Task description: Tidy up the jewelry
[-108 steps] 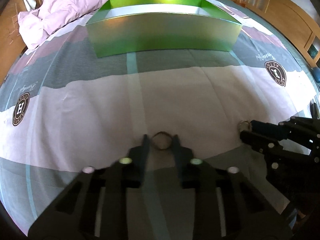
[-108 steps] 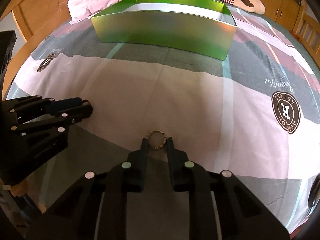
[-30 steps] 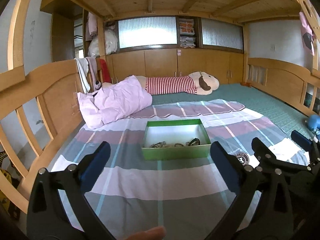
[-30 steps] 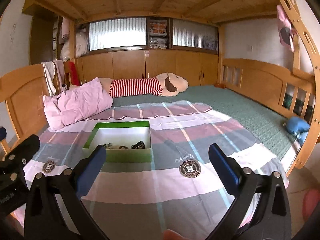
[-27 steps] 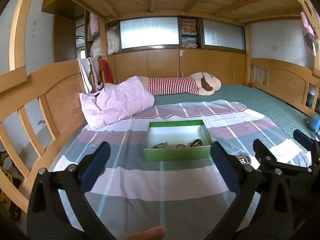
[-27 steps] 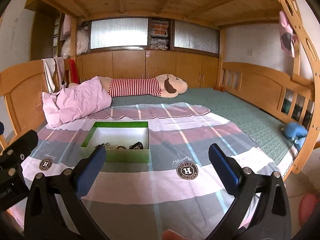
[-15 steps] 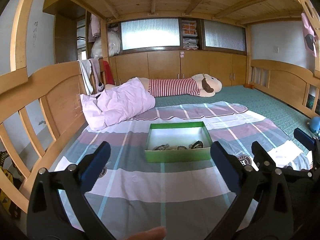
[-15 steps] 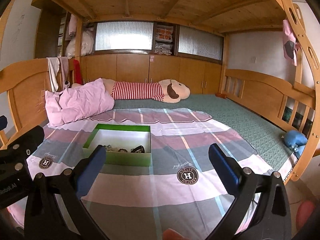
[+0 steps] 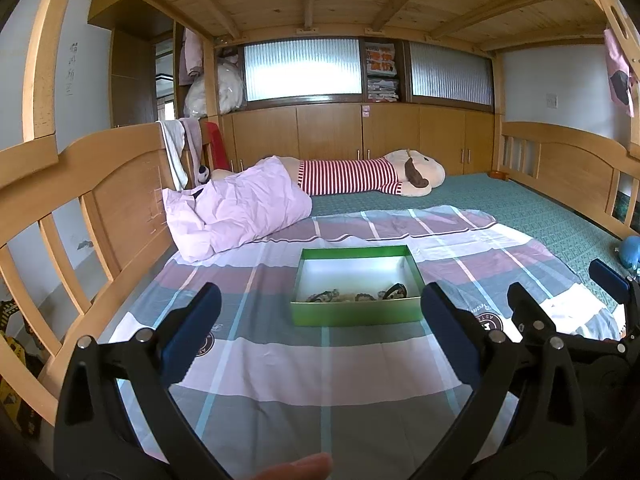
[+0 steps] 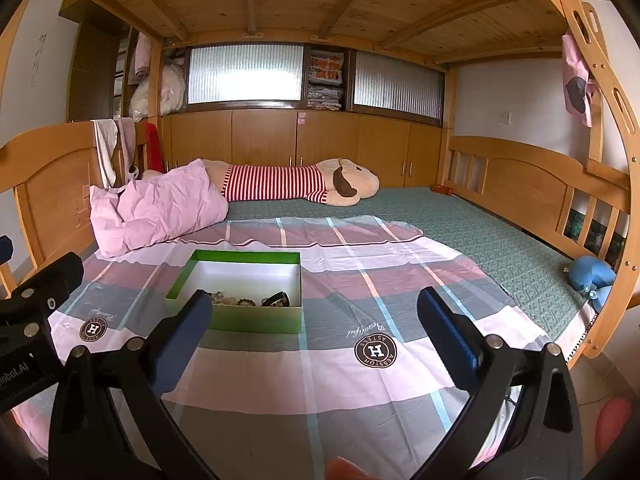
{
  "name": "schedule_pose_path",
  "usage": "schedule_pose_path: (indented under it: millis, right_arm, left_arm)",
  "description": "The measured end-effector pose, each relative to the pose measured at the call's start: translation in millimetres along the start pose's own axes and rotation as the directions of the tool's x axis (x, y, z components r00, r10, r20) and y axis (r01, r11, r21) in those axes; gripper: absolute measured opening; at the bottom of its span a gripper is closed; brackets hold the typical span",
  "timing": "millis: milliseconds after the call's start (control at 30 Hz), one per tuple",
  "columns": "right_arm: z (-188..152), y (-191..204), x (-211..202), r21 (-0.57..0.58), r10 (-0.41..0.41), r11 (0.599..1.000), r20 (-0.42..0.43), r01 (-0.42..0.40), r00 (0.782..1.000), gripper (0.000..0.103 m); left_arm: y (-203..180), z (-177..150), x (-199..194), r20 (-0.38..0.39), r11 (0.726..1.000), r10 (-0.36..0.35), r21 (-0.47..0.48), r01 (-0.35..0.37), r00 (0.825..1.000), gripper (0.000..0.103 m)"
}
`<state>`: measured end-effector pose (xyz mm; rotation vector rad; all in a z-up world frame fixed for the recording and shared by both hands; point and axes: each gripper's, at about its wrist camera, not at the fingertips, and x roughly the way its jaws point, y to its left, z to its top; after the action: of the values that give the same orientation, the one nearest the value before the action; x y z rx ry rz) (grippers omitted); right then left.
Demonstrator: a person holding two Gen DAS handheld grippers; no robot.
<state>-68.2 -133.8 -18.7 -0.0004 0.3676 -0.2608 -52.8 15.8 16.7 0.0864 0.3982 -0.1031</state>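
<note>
A green open box (image 9: 355, 312) with a white inside sits on the striped bedsheet. Several pieces of jewelry (image 9: 356, 295) lie along its near wall. It also shows in the right wrist view (image 10: 256, 317), with the jewelry (image 10: 248, 299) inside. My left gripper (image 9: 320, 334) is wide open and empty, held well back from the box and above the sheet. My right gripper (image 10: 312, 338) is wide open and empty too, to the right of the box. The right gripper shows at the right edge of the left wrist view (image 9: 576, 312).
A pink pillow (image 9: 236, 206) and a long striped plush toy (image 9: 360, 176) lie beyond the box. Wooden bed rails (image 9: 80, 216) run along the left and right (image 10: 560, 192). A blue soft toy (image 10: 592, 274) lies at the right bed edge.
3.6 s ago each gripper was shut on a piece of jewelry low over the sheet. Now both are open, empty and drawn back. In the last second both views drifted only slightly.
</note>
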Motion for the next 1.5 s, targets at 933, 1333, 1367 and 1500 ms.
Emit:
schedule_pose_path:
  millis: [933,1333,1367,1500]
  right_arm:
    - [-0.5,-0.8,-0.4,0.002,0.000,1.000,0.001,0.000,1.000,0.100]
    - [-3.7,3.0,-3.7,0.000,-0.010,1.000,0.002,0.010,1.000,0.100]
    - [-4.0,3.1,-3.7,0.001,-0.009,1.000,0.002,0.009,1.000,0.100]
    - [-4.4,3.5,-4.2,0.002,-0.011,1.000,-0.001,0.011,1.000,0.100]
  left_arm:
    - [1.2,-0.3,-0.8,-0.001,1.000,0.000,-0.001,0.000,1.000,0.099]
    - [1.4,-0.5,-0.8,-0.004,1.000,-0.001,-0.001,0.001,1.000,0.099]
    - [1.7,-0.6,-0.9,-0.004,1.000,-0.002,-0.001,0.002,1.000,0.099]
    - [3.6,-4.3,-2.0,-0.006,1.000,-0.002,-0.002,0.002,1.000,0.099]
